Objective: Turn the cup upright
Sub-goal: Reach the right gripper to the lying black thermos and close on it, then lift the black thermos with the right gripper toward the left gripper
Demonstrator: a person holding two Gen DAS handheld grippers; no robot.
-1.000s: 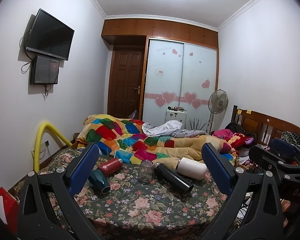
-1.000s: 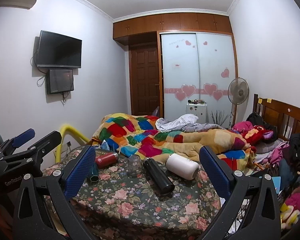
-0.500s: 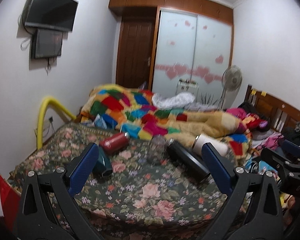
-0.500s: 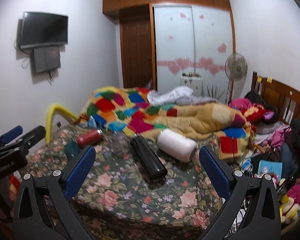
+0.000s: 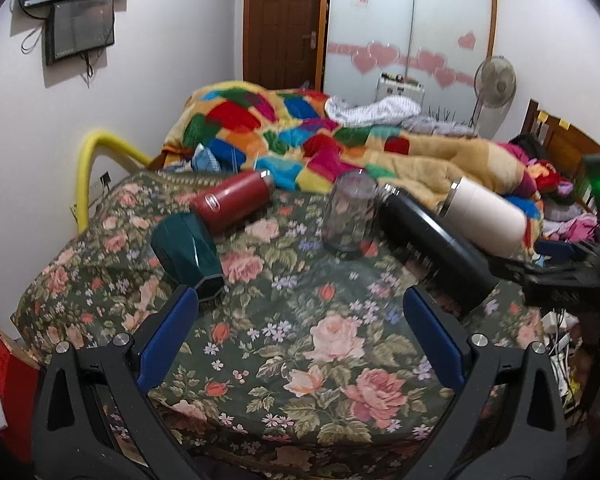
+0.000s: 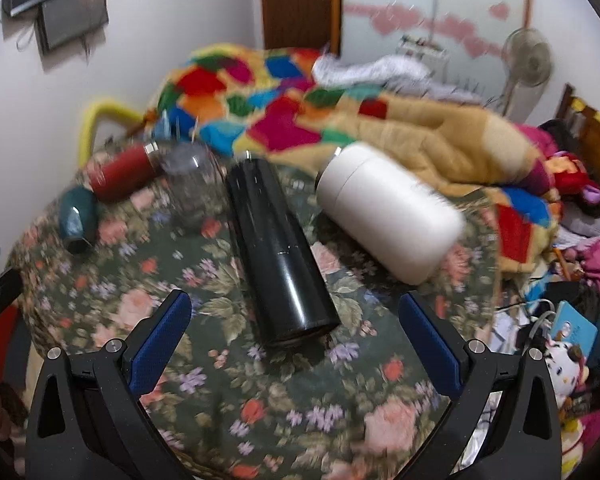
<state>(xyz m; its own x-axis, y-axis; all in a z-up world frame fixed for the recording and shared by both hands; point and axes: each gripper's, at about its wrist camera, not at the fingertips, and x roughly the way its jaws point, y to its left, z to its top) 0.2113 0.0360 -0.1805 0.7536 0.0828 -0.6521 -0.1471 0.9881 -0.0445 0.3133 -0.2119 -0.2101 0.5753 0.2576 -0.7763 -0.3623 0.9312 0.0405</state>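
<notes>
Several cups lie on a floral bedspread (image 5: 324, 344). A clear glass cup (image 5: 350, 214) stands mouth down in the middle; it also shows blurred in the right wrist view (image 6: 194, 184). Lying on their sides are a dark green faceted cup (image 5: 190, 252), a red bottle (image 5: 234, 200), a black tumbler (image 5: 432, 244) and a white tumbler (image 5: 486, 216). My left gripper (image 5: 300, 320) is open and empty, short of the cups. My right gripper (image 6: 294, 320) is open and empty, with the black tumbler's (image 6: 278, 256) near end between its fingers' line. The white tumbler (image 6: 388, 208) lies to its right.
A colourful patchwork quilt (image 5: 300, 128) is heaped behind the cups. A yellow bed rail (image 5: 100, 152) stands at the left. Clutter, toys and a wooden headboard (image 5: 556, 148) fill the right side. A fan (image 5: 494, 80) and wardrobe stand at the back.
Both grippers have moved forward and tilted down toward the bed, so the cups look much larger and closer. The right gripper now lines up on the black tumbler. Both stay open.
</notes>
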